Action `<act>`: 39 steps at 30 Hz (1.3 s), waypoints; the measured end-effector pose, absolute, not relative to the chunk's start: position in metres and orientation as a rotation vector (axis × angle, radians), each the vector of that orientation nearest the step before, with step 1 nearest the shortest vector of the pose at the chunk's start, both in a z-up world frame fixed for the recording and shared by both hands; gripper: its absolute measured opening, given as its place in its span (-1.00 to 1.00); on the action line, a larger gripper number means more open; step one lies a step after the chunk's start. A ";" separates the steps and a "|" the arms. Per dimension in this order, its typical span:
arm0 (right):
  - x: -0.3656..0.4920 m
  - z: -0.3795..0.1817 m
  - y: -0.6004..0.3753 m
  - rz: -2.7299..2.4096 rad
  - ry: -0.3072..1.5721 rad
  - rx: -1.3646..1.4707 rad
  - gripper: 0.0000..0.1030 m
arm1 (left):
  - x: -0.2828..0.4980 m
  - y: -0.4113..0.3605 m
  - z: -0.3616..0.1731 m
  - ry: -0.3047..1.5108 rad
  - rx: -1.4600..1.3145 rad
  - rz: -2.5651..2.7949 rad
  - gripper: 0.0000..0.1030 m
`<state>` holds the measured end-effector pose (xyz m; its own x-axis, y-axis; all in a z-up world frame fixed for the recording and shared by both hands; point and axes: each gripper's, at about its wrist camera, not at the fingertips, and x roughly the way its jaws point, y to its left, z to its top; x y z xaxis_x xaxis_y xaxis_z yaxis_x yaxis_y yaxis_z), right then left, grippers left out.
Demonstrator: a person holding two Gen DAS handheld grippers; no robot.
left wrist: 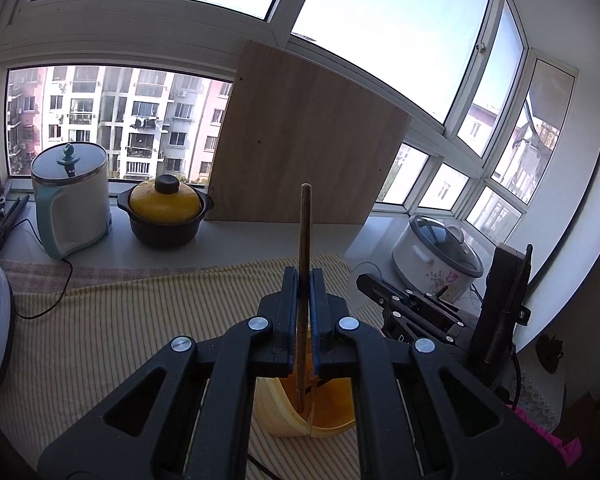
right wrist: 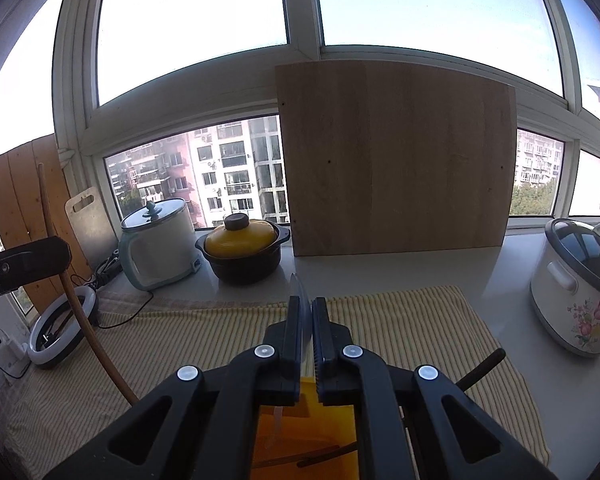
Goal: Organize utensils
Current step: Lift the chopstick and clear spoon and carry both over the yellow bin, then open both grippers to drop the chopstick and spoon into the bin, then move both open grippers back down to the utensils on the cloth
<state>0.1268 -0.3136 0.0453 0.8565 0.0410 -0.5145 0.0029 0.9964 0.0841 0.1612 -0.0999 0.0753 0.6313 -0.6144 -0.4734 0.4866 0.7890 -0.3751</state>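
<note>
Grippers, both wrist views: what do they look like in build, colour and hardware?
The left gripper and right gripper match: matte black plastic linkage arms with triangular cut-outs, round silver rivets at the pivots, and flat parallel fingers edged in blue. No cables, sleeves or markings show on them.

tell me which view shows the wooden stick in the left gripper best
The left wrist view: the wooden stick stands upright, clamped in the left gripper, its lower end in the yellow holder. The right wrist view shows it only at the left edge, its lower end hidden.
</note>
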 end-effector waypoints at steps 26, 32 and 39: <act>0.082 0.044 -0.308 0.087 0.544 0.096 -0.45 | 0.141 -0.095 0.052 0.658 -0.223 -0.639 -0.29; 0.071 0.048 -0.296 0.121 0.536 0.091 -0.43 | 0.133 -0.067 0.053 0.636 -0.217 -0.587 -0.29; 0.053 0.054 -0.281 0.165 0.522 0.079 -0.29 | 0.128 -0.027 0.043 0.646 -0.230 -0.506 -0.29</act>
